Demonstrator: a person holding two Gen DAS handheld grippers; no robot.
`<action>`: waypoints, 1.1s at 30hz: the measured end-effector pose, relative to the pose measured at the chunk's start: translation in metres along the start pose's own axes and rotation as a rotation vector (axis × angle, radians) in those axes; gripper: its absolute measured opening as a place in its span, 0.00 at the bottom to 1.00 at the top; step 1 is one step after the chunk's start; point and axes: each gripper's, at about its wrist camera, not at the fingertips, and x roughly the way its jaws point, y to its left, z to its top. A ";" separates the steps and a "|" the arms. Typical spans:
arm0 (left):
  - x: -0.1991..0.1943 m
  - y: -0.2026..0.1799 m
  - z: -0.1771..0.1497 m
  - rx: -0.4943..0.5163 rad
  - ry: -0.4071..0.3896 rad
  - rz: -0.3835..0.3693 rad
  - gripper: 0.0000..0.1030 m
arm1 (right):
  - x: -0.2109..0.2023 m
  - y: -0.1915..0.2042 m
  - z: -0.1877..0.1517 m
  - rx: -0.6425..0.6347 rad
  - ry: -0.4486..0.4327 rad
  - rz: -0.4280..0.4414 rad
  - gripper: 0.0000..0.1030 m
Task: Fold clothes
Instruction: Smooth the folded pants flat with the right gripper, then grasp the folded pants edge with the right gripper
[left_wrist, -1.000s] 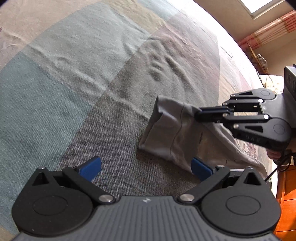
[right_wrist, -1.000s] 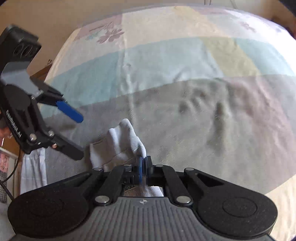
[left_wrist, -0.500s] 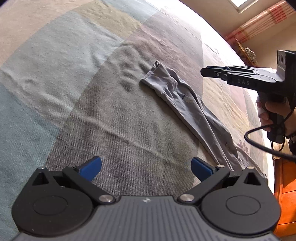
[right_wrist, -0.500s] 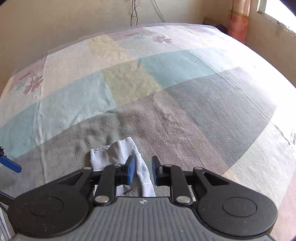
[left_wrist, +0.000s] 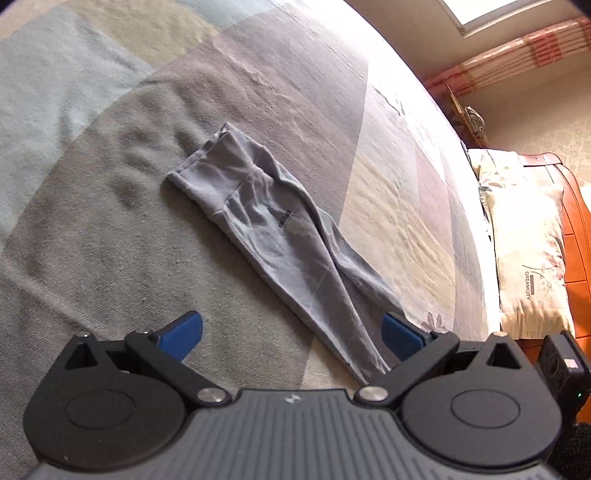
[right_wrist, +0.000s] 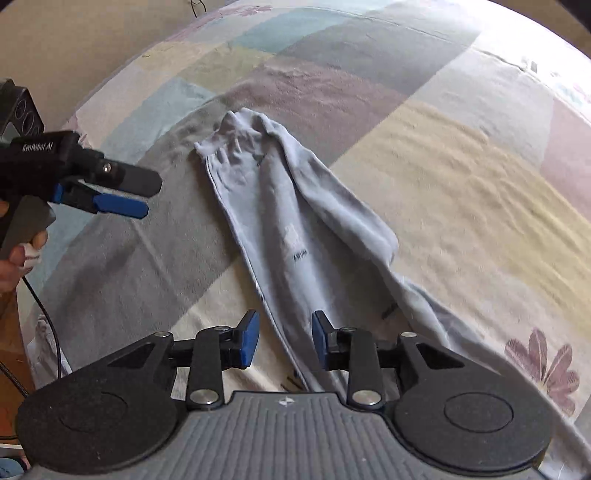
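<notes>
One trouser (right_wrist: 295, 229) hem behind gripper (right_wrist: 284, 338)

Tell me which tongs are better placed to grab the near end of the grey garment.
Right tongs, probably: open, with the grey garment running between the fingers. Left tongs are open but off to its side.

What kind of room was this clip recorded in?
Most likely a bedroom. The grey garment lies on a wide bed covered by a patchwork-coloured bedspread, a floral pillow rests against an orange wooden headboard, and a striped curtain hangs by a bright window.
</notes>
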 end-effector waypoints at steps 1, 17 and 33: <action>0.005 -0.009 0.001 0.025 0.003 -0.002 0.99 | -0.001 -0.004 -0.009 0.023 0.001 -0.003 0.35; 0.074 -0.075 0.000 0.255 0.084 0.126 0.99 | -0.023 -0.107 -0.004 -0.092 -0.112 -0.192 0.35; 0.082 -0.087 -0.006 0.346 0.128 0.215 0.99 | -0.003 -0.113 0.000 -0.286 -0.054 -0.199 0.01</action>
